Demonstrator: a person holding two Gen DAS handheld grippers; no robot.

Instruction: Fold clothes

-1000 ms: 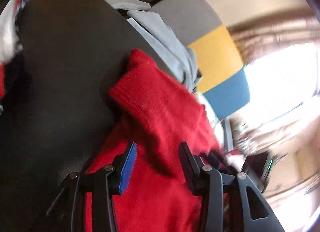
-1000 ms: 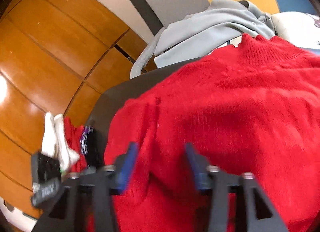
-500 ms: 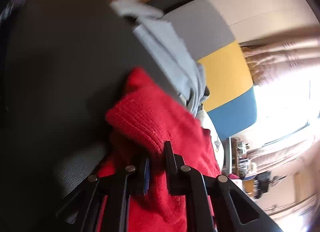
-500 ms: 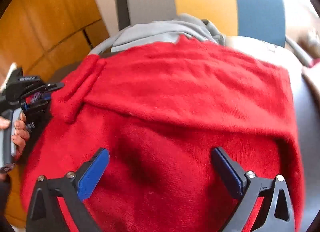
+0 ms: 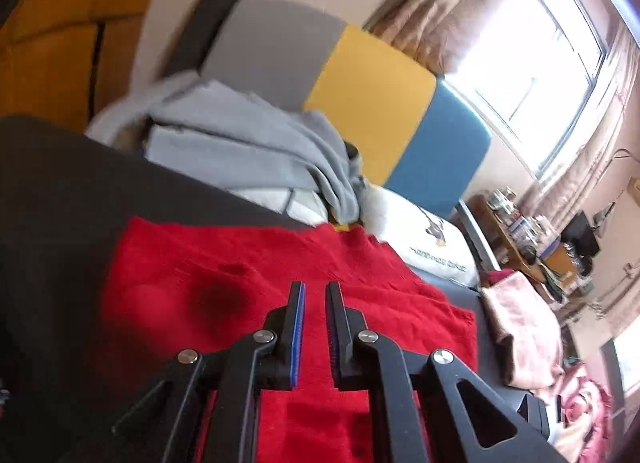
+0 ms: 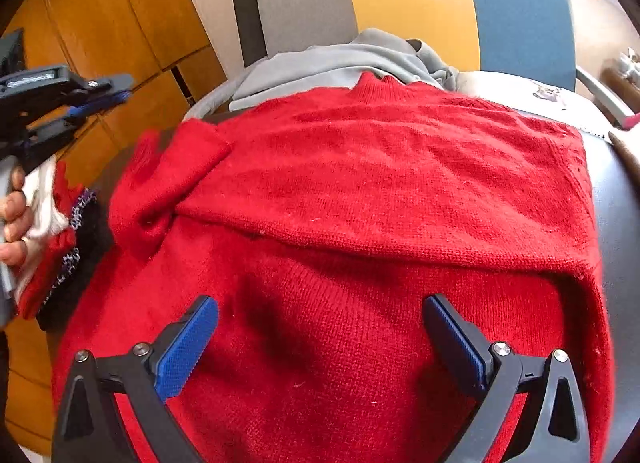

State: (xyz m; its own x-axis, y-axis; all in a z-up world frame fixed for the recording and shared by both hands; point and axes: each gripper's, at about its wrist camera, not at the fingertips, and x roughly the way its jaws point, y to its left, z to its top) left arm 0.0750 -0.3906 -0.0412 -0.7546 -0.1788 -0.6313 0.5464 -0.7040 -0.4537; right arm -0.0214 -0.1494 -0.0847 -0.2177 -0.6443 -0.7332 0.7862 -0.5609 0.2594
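Left gripper [image 5: 315,295] lifted clear with fingers clenched on nothing, right gripper [image 6: 320,315] spread wide above red sweater [image 6: 380,191], sleeve now folded in.

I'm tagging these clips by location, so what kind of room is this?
Probably a lived-in room at home: a curtained window, a cluttered side table, and clothes like the red sweater spread out for folding.

Left gripper [image 5: 315,297] released the sleeve [image 6: 168,179] and lifted, fingers together.
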